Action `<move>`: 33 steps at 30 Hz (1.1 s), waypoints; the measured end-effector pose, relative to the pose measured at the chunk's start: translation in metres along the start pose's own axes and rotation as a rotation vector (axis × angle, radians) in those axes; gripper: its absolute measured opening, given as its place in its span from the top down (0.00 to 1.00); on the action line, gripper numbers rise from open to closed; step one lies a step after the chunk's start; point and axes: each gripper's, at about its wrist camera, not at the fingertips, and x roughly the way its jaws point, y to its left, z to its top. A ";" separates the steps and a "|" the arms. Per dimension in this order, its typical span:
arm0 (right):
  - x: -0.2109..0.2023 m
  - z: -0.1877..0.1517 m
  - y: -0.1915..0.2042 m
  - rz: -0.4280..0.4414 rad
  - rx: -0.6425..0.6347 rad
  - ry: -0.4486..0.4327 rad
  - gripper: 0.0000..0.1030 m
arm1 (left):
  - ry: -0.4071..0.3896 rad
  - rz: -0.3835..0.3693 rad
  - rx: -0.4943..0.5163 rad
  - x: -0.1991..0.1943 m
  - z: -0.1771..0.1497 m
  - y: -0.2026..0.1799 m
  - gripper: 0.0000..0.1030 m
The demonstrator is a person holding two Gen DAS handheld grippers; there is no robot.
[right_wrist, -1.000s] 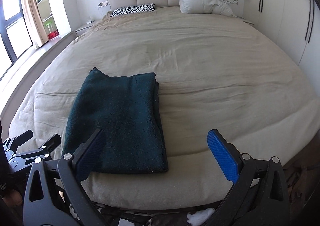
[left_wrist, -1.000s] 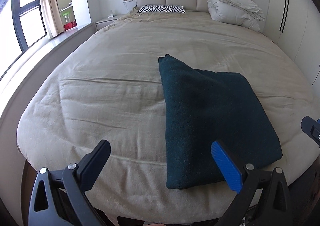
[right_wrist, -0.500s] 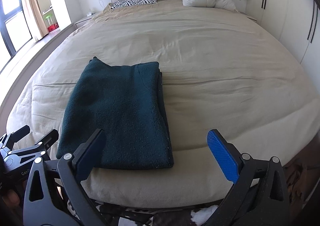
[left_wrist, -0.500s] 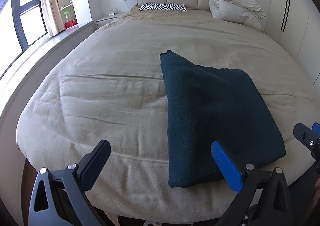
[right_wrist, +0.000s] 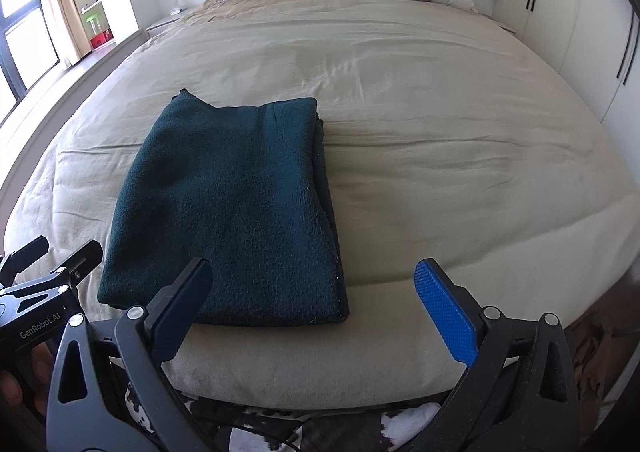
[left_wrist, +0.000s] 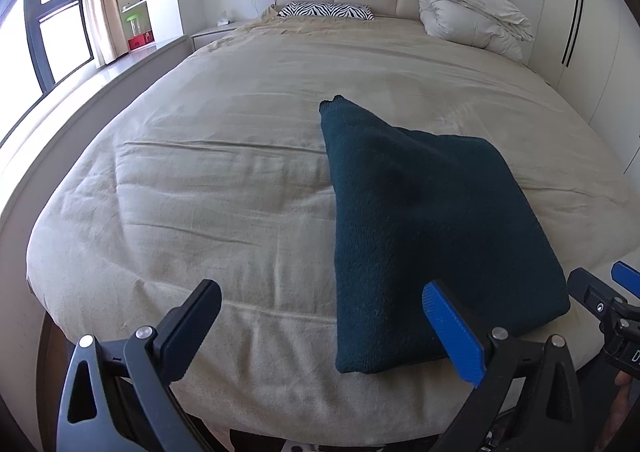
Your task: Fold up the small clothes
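A dark green knitted garment [left_wrist: 420,219] lies folded into a flat rectangle near the foot of the beige bed [left_wrist: 224,155]. It also shows in the right wrist view [right_wrist: 236,211]. My left gripper [left_wrist: 320,326] is open and empty, hovering over the bed's near edge just left of the garment. My right gripper [right_wrist: 316,300] is open and empty, over the garment's near right corner. Each gripper shows at the edge of the other's view: the right one [left_wrist: 608,292], the left one [right_wrist: 44,272].
A zebra-print pillow [left_wrist: 326,9] and a rolled white duvet [left_wrist: 472,19] lie at the headboard. A window and shelves stand at the left, white wardrobe doors at the right. A black-and-white rug [right_wrist: 280,428] lies on the floor below the bed's foot.
Both grippers have moved forward and a little higher over the bed's foot, so the garment looks closer and larger. The garment itself has not moved. Both stay open.
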 end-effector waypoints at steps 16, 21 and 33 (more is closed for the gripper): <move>0.003 -0.002 0.003 -0.003 0.004 0.011 0.00 | 0.004 -0.002 -0.002 0.001 -0.002 0.000 0.00; 0.003 -0.003 0.004 -0.004 0.002 0.014 0.00 | 0.004 -0.003 -0.003 0.001 -0.002 0.000 0.00; 0.003 -0.004 0.005 -0.005 0.002 0.016 0.00 | 0.004 -0.004 -0.003 0.002 -0.002 0.000 0.00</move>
